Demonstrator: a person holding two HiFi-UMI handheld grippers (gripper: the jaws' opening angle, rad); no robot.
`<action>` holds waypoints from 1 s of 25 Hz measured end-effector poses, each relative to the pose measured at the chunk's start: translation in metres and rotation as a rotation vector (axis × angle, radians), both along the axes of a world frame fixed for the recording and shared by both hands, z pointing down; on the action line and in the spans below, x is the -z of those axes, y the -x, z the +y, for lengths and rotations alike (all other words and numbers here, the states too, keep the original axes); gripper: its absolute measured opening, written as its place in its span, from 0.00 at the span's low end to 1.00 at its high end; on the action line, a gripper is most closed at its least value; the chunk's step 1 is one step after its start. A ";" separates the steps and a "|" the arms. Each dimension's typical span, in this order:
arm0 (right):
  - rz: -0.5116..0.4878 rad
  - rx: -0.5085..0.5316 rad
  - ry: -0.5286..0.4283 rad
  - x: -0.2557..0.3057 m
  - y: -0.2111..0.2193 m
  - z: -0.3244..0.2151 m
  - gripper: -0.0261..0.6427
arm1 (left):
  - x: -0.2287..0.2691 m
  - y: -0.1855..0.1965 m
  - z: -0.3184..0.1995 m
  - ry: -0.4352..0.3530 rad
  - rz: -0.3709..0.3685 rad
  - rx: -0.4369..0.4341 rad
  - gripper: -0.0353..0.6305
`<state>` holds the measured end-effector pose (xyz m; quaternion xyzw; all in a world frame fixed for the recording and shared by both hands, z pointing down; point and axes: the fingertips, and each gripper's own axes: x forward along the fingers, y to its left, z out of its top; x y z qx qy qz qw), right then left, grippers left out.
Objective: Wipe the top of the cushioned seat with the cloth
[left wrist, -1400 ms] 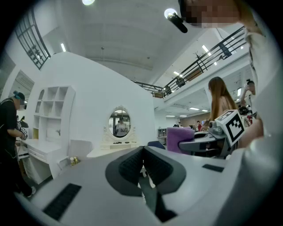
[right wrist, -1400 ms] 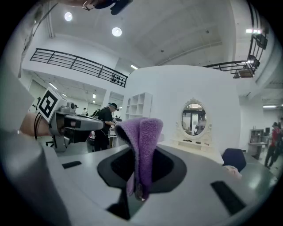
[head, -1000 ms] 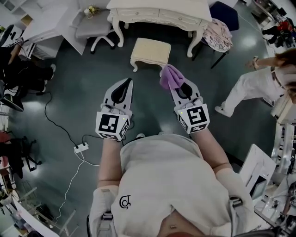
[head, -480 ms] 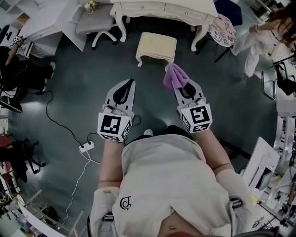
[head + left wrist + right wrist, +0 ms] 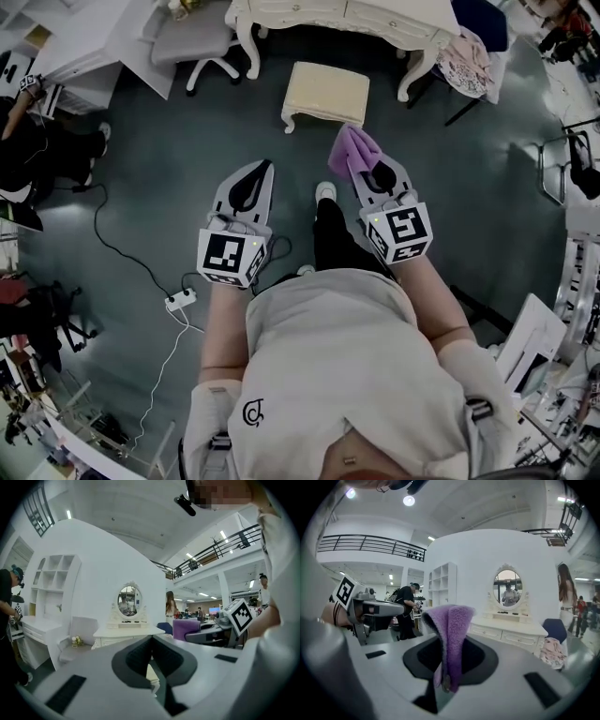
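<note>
The wiping has not begun. The cloth [image 5: 354,150] is in hand but well apart from the seat [image 5: 326,94], whose cream top is bare and untouched.

The right tool [image 5: 366,169] is pinching the cloth. In the right gripper view the purple fold [image 5: 449,639] is clamped between the two pads and stands up above them, with a short tail hanging below. The left tool [image 5: 262,169] is pressed together on nothing; its own view shows the pads meeting with no gap and no thing between them.

In the head view the seat stands on the floor [image 5: 141,187] at 12 o'clock from the person, just in front of the dresser [image 5: 347,14]. From the cloth it lies at about 11 o'clock. Both tools are held level out in front of the body, the left at 10 o'clock from the torso and the right at 1 o'clock. One foot [image 5: 324,192] is out ahead between them, pointing at the seat, so the person is probably closing on it.

Done so far: the cloth is picked up and held firmly. Left, as I judge it: reach the seat, lower the right tool until the cloth lies on the cushion, and sweep it across the whole top.
</note>
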<state>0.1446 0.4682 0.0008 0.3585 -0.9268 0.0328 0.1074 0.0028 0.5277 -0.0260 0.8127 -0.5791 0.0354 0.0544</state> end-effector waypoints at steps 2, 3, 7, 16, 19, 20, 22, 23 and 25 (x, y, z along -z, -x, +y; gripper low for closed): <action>0.002 0.010 -0.003 -0.005 0.007 -0.032 0.15 | -0.003 0.006 -0.031 0.002 -0.010 0.010 0.07; -0.001 0.014 0.003 -0.007 0.011 -0.051 0.16 | -0.004 0.010 -0.049 0.002 -0.014 0.016 0.07; -0.007 0.028 0.019 -0.010 0.024 -0.130 0.16 | 0.001 0.021 -0.130 -0.005 -0.021 0.030 0.07; -0.014 0.039 0.076 -0.011 0.043 -0.288 0.16 | 0.010 0.035 -0.292 -0.007 0.000 0.013 0.07; 0.003 0.034 0.107 -0.027 0.054 -0.320 0.16 | -0.001 0.044 -0.328 0.006 0.009 -0.004 0.07; 0.011 0.028 0.125 -0.036 0.057 -0.329 0.16 | -0.007 0.047 -0.338 0.011 0.017 -0.011 0.07; 0.033 0.011 0.163 -0.057 0.063 -0.348 0.16 | -0.021 0.053 -0.359 0.025 0.042 -0.030 0.07; 0.046 0.002 0.184 -0.068 0.068 -0.357 0.16 | -0.029 0.056 -0.370 0.036 0.053 -0.046 0.07; 0.071 -0.016 0.229 -0.093 0.079 -0.377 0.16 | -0.047 0.063 -0.394 0.067 0.064 -0.089 0.07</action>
